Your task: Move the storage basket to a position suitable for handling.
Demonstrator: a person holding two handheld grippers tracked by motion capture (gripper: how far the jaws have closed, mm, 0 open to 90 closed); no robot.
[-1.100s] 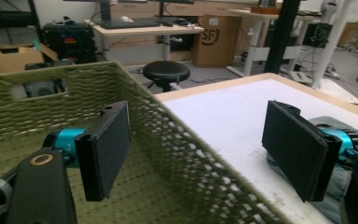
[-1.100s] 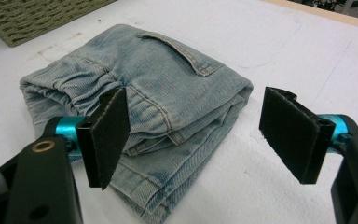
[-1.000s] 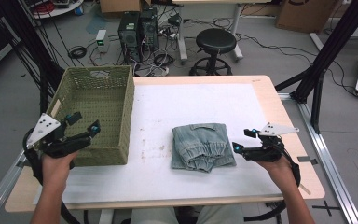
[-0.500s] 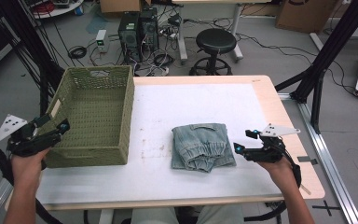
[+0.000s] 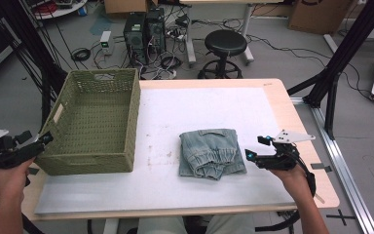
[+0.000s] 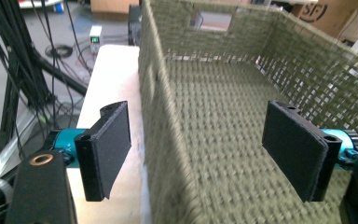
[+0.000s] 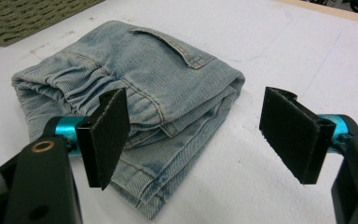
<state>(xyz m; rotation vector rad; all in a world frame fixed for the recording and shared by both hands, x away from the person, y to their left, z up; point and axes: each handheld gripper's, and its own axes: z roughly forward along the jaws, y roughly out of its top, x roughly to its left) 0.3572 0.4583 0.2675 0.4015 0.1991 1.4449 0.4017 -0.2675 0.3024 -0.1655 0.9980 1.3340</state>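
A green woven basket [image 5: 97, 122] stands empty at the table's left. Folded light-blue jeans [image 5: 210, 153] lie on the white mat right of centre. My left gripper [image 5: 36, 137] is at the basket's near left corner. In the left gripper view it [image 6: 200, 149] is open, with the left wall of the basket [image 6: 223, 116] between its jaws and untouched. My right gripper [image 5: 254, 147] hovers just right of the jeans. It [image 7: 196, 135] is open and low over the mat, pointing at the near edge of the jeans [image 7: 158, 74], with nothing gripped.
A white mat [image 5: 199, 112] covers most of the wooden table [image 5: 292, 112]. Behind the table stand a black stool [image 5: 226, 46] and computer towers [image 5: 143, 31] among cables. Black frame posts [image 5: 345, 53] rise at the right.
My left gripper has moved left, from over the basket's front wall to its near left corner. The right gripper, jeans and basket have stayed put.
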